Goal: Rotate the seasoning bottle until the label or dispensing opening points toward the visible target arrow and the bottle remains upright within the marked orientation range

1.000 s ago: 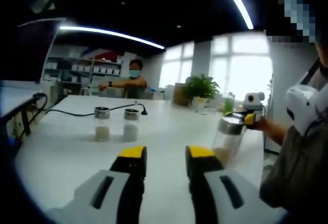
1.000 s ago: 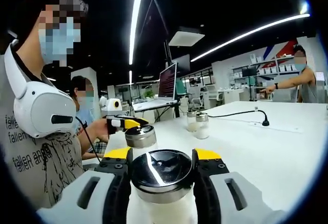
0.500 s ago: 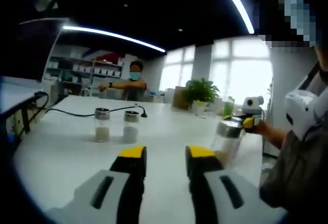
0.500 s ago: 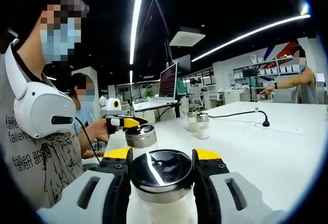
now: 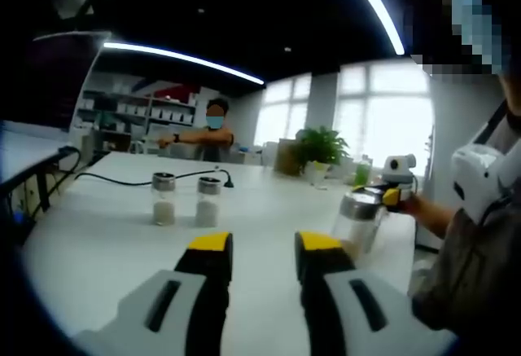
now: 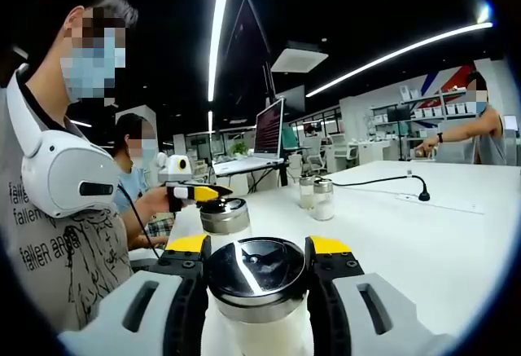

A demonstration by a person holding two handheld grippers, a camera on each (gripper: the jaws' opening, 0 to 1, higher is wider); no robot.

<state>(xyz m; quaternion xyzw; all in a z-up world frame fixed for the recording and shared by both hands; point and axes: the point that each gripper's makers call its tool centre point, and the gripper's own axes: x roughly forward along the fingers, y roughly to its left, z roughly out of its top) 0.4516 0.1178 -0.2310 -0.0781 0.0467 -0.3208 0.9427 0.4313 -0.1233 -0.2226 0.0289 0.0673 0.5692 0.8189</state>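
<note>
A clear seasoning bottle [image 6: 256, 283] with a shiny metal cap and pale contents stands upright between my right gripper's jaws; my right gripper [image 6: 256, 246] is shut on it just under the cap. Beyond it to the left stands a second capped bottle [image 6: 224, 216], with another yellow-tipped gripper [image 6: 195, 193] in a person's hand at its cap. In the left gripper view a capped bottle [image 5: 358, 219] sits at the table's right side, also held by a yellow-tipped gripper [image 5: 391, 197]. My left gripper [image 5: 264, 246] is open over the white table [image 5: 106, 242], with nothing between its fingers.
Two small capped bottles [image 5: 164, 201] [image 5: 208, 203] stand side by side further down the table, beside a black cable [image 5: 106, 178]. A potted plant [image 5: 319, 148] is at the far end. A person in a printed shirt [image 6: 57, 242] is close by; a monitor [image 6: 269, 128] stands behind.
</note>
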